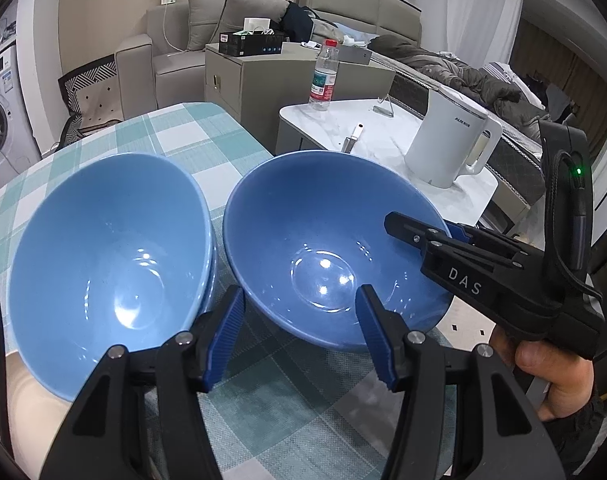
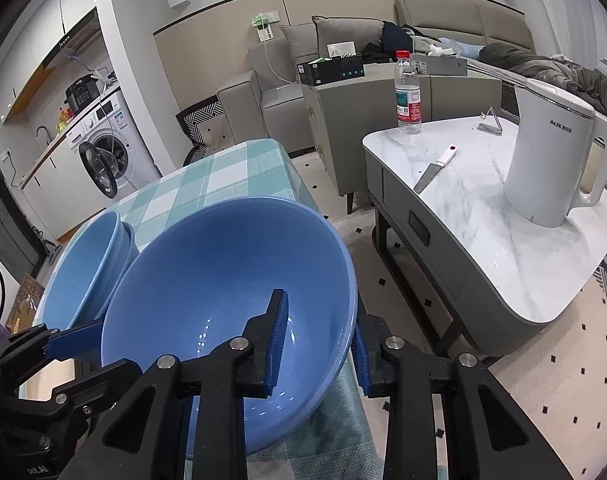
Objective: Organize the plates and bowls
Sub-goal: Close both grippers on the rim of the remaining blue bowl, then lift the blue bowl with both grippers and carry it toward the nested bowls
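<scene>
Right gripper straddling the rim of the single blue bowl: one finger inside, one outside, pads close on the wall but contact not clearly showing, so a firm clamp cannot be confirmed. Left gripper hanging apart and empty just short of that bowl's near edge, one pad overlapping the rim in its view. Risking a slip: glazed, glossy wall, thin rim, pinched at one side only, so tilting or swinging out on lifting if the hold proves loose. Sitting partly past the edge of the checked tablecloth, so dropping to the floor on any release. Resting just left of it, stacked blue bowls, nearly touching; knocking rims while nesting seems likely. Further ahead and right, white kettle standing well apart.
</scene>
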Demonstrator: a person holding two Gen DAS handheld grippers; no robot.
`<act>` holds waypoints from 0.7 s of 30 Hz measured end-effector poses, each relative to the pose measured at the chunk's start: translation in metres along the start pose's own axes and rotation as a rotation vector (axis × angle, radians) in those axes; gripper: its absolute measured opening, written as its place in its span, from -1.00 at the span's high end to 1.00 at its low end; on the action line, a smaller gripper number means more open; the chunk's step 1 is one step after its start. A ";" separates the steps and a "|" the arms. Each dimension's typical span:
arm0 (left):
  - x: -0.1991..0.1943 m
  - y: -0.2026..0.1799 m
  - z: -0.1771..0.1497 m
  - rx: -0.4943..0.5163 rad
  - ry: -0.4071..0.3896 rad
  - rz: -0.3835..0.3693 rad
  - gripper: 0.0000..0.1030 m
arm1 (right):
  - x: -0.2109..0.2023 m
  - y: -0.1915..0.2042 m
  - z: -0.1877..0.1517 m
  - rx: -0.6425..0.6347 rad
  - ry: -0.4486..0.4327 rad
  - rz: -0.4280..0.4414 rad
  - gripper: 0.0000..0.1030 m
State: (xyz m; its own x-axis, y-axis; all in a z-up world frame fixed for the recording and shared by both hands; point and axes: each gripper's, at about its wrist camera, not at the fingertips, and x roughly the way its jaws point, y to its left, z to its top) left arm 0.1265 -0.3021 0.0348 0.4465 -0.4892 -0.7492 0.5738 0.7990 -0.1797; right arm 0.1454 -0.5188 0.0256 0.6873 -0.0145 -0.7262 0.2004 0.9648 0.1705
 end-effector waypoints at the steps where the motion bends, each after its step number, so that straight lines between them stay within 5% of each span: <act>1: 0.000 0.000 0.000 0.001 0.000 0.003 -0.07 | 0.000 0.000 0.000 -0.003 -0.001 -0.001 0.46; 21: -0.003 -0.002 0.002 0.027 -0.013 0.018 0.08 | -0.013 -0.001 0.000 -0.020 -0.027 -0.005 0.48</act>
State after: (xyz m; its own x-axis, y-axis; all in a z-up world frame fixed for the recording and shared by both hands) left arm 0.1254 -0.3029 0.0385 0.4657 -0.4794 -0.7438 0.5839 0.7980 -0.1487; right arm 0.1366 -0.5200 0.0350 0.7050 -0.0264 -0.7087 0.1899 0.9698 0.1529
